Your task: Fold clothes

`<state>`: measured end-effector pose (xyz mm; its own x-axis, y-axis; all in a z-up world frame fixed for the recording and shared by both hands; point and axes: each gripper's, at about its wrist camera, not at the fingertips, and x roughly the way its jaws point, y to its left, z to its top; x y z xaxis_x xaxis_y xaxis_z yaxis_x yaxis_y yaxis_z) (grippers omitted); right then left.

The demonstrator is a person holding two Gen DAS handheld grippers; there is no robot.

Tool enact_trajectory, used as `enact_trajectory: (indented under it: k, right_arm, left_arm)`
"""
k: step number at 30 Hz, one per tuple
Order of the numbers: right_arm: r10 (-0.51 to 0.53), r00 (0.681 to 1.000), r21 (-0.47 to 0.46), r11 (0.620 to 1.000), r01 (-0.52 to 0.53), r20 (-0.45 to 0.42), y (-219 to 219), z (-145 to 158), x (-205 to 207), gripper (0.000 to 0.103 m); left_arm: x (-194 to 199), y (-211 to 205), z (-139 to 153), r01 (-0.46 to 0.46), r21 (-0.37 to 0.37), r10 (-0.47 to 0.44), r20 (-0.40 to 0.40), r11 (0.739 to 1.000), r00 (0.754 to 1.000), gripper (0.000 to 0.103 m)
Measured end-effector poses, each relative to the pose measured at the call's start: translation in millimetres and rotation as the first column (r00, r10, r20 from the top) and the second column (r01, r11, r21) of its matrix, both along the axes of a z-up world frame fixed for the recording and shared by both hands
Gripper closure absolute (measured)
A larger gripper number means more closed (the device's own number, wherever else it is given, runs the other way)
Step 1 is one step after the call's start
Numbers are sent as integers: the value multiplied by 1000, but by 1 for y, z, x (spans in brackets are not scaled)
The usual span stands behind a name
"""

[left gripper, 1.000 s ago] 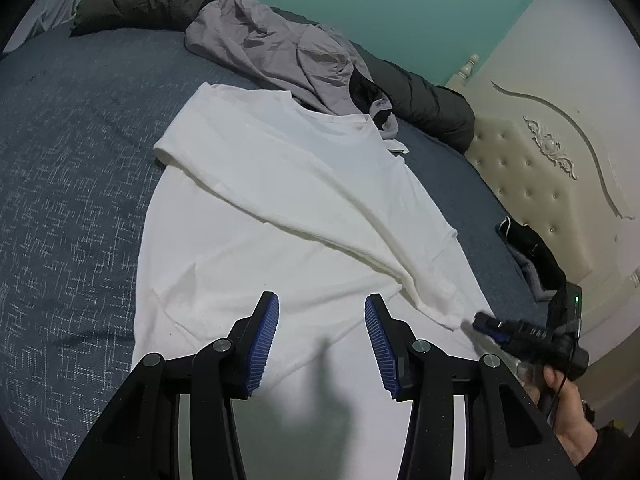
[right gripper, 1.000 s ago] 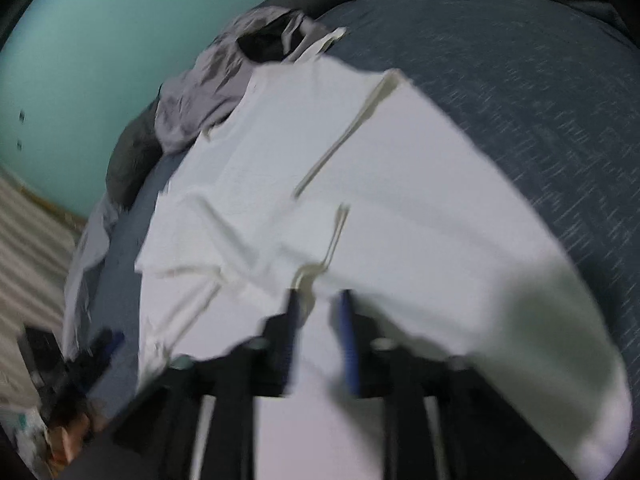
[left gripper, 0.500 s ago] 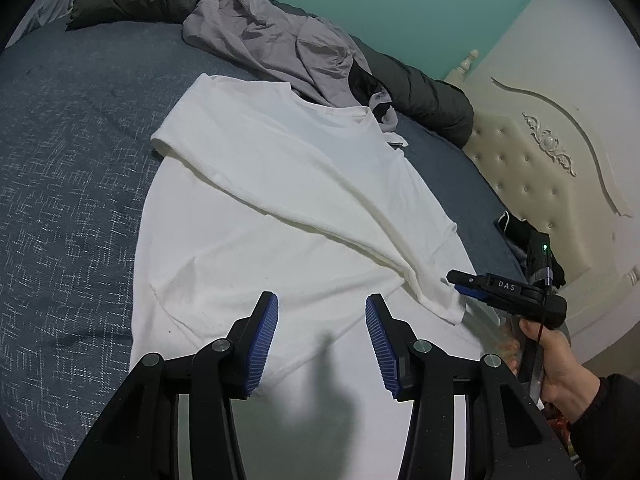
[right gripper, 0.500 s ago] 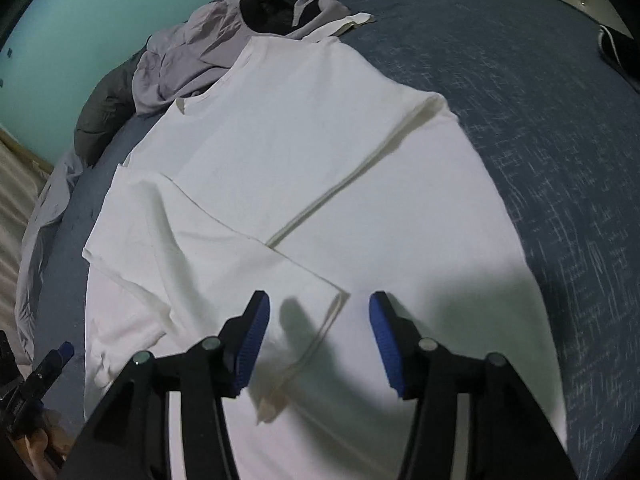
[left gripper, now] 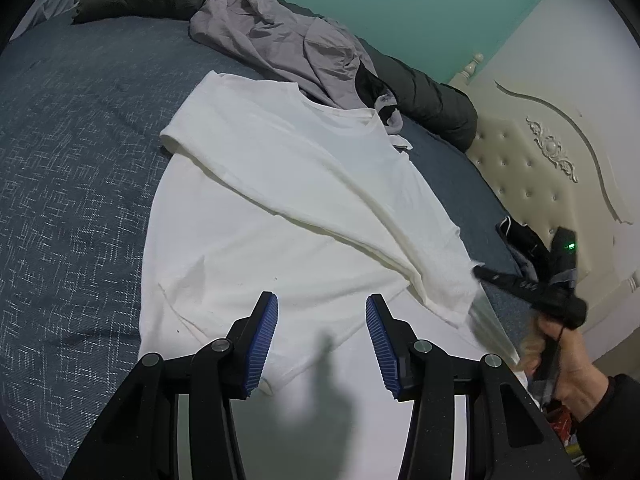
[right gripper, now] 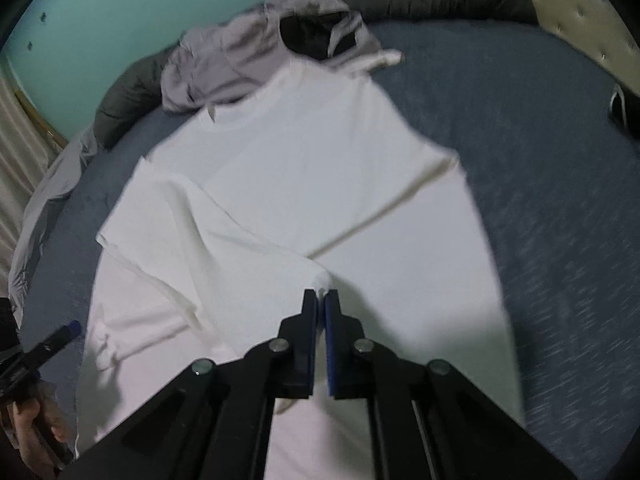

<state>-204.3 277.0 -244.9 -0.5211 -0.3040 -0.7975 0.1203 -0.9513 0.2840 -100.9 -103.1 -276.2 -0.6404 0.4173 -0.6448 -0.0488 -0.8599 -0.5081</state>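
Blue bedding carries your white T-shirt, spread lengthwise away from you toward the far edge. Your right gripper is clenched on a sleeve corner over the shirt's middle. Your left gripper hovers released over the hem.

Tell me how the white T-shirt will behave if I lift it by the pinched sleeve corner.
Likely floppy: the white T-shirt already lies in soft folds and creases on the bed. Only a small tuft sits in the shut right tongs, so it will probably drape and trail rather than rise flat. It looks thin and light; the grip may slip if tugged hard.
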Motion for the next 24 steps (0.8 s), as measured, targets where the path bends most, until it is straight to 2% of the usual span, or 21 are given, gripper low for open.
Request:
enact_trajectory:
  k: [2, 5, 11, 18, 20, 21, 22, 24]
  right_arm:
    - [-18, 1000, 2, 1000, 18, -12, 10, 9, -3, 100]
    - [-58, 998, 14, 998, 58, 4, 22, 7, -13, 100]
    - [-79, 991, 16, 997, 78, 109, 31, -28, -28, 100]
    - [-143, 987, -65, 987, 148, 75, 45, -32, -26, 99]
    - [-192, 979, -84, 977, 197, 68, 53, -29, -24, 94]
    - [-216, 974, -98, 970, 221, 65, 58, -26, -20, 83]
    - [-225, 972, -126, 965, 232, 67, 62, -25, -17, 68]
    - [-216, 974, -196, 954, 225, 70, 66, -23, -8, 63]
  left_arm:
    - [0, -1, 0, -2, 2, 2, 1, 1000, 1000, 53]
    - [0, -3, -1, -6, 8, 6, 3, 1000, 1000, 53]
    - [0, -6, -3, -14, 6, 14, 8, 1000, 1000, 53]
    - [-2, -14, -7, -34, 20, 33, 22, 999, 999, 53]
    - [-2, -16, -7, -37, 23, 36, 22, 999, 999, 53]
    - [-2, -16, -6, -38, 23, 38, 20, 999, 999, 53]
    - [-2, -17, -6, -39, 24, 39, 18, 999, 999, 53]
    - [-2, -18, -5, -41, 24, 40, 16, 999, 999, 53]
